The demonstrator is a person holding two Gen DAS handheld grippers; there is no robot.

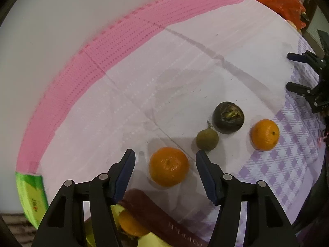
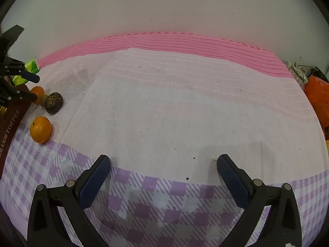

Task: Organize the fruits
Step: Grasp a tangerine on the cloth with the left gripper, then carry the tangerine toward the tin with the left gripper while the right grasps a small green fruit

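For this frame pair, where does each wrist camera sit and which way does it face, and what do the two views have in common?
Left wrist: rides the left gripper, angled down at the cloth; open fingers bracket the near orange, with a box below them; the right gripper shows at the right edge.
Right wrist: rides the right gripper, looking low across the cloth toward the wall; open fingers over bare cloth; the left gripper shows at the left edge.
Shared: dark round fruit, far orange, near orange, small green fruit.
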